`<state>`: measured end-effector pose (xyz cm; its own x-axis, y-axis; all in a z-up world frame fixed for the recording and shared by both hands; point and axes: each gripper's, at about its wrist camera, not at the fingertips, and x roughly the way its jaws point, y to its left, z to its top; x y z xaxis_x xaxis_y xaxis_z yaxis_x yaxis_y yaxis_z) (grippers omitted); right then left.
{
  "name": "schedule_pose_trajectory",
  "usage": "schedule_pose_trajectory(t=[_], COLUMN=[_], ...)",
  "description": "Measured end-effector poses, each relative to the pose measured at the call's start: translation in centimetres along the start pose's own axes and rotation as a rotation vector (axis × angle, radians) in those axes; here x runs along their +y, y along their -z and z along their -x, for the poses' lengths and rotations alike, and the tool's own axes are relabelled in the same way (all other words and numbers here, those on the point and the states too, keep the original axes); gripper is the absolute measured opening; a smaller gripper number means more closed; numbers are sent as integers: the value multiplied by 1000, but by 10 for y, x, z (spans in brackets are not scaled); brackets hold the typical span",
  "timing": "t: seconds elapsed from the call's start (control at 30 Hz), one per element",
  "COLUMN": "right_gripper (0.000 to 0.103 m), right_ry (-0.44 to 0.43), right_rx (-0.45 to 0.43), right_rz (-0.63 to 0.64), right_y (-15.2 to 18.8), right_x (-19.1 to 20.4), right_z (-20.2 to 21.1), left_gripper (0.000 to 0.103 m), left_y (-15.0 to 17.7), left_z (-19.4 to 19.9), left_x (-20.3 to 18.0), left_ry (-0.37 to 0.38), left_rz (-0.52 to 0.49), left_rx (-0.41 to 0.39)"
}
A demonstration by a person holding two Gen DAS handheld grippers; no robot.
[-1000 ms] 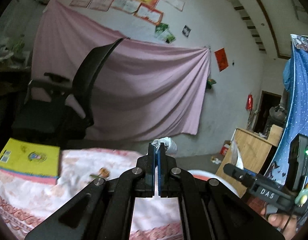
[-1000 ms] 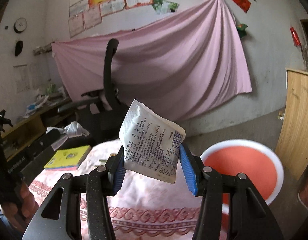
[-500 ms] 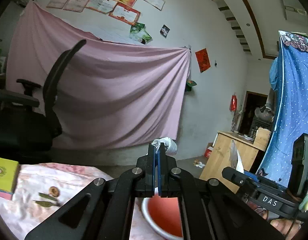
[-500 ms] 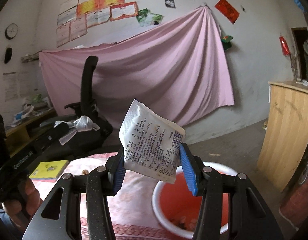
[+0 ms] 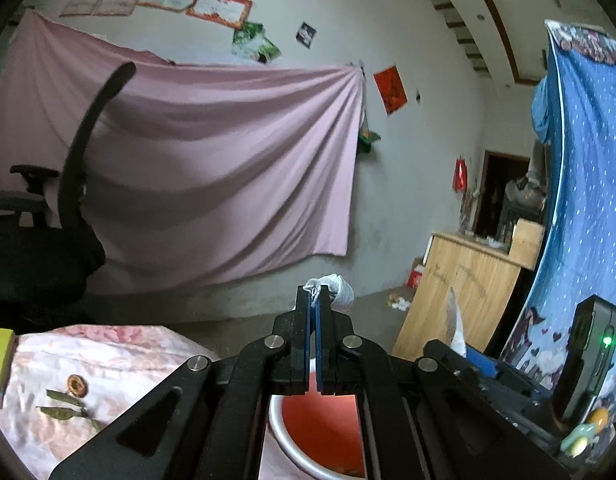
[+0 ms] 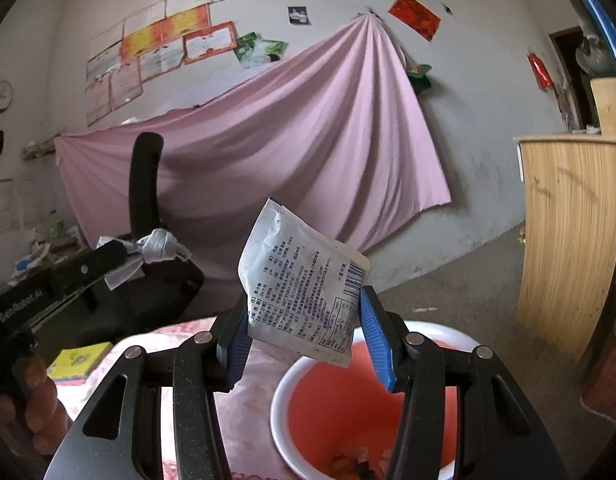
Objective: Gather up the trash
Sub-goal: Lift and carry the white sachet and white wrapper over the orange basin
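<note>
My left gripper (image 5: 313,304) is shut on a crumpled white tissue (image 5: 337,289) that sticks out past its tips; the same tissue (image 6: 158,245) shows at the left in the right wrist view. My right gripper (image 6: 304,320) is shut on a white printed sachet (image 6: 304,280) and holds it above the near rim of a red basin with a white rim (image 6: 282,392). The basin (image 5: 320,432) also lies below my left gripper. Some scraps lie at the basin's bottom (image 6: 348,462).
A table with a pink floral cloth (image 5: 108,360) holds leaf scraps (image 5: 64,410) and a yellow book (image 6: 78,362). A black office chair (image 5: 48,240) stands behind it. A wooden cabinet (image 6: 572,240) stands at the right.
Both grippers have moved right from over the table toward the basin, which now lies under them. Both still hold their trash.
</note>
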<state>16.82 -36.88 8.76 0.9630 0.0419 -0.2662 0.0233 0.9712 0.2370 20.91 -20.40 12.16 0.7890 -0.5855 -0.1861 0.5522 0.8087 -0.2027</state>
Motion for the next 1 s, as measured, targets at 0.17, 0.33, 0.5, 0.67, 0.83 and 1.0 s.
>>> schedule_pose_trajectory(t=[0.17, 0.33, 0.5, 0.67, 0.83, 1.0], right_gripper=[48, 48, 49, 49, 49, 49], right_ry=[18, 51, 82, 85, 102, 115], right_rx=[69, 130, 186, 226, 249, 280], right_rz=[-38, -72, -65, -57, -55, -85], right_y=[12, 21, 28, 34, 36, 37], right_x=[-21, -39, -45, -45, -51, -62], right_z=[-22, -33, -40, -38, -44, -54], left_gripper=[0, 0, 0, 0, 0, 0], left_y=[16, 30, 43, 58, 57, 59], left_z=[-36, -65, -85, -106, -118, -133], left_x=[-8, -21, -26, -19, -15, -11], left_ry=[26, 32, 37, 58, 86, 97], left_rz=[32, 9, 5, 70, 55, 83], left_rx=[109, 223, 302, 374, 412, 480])
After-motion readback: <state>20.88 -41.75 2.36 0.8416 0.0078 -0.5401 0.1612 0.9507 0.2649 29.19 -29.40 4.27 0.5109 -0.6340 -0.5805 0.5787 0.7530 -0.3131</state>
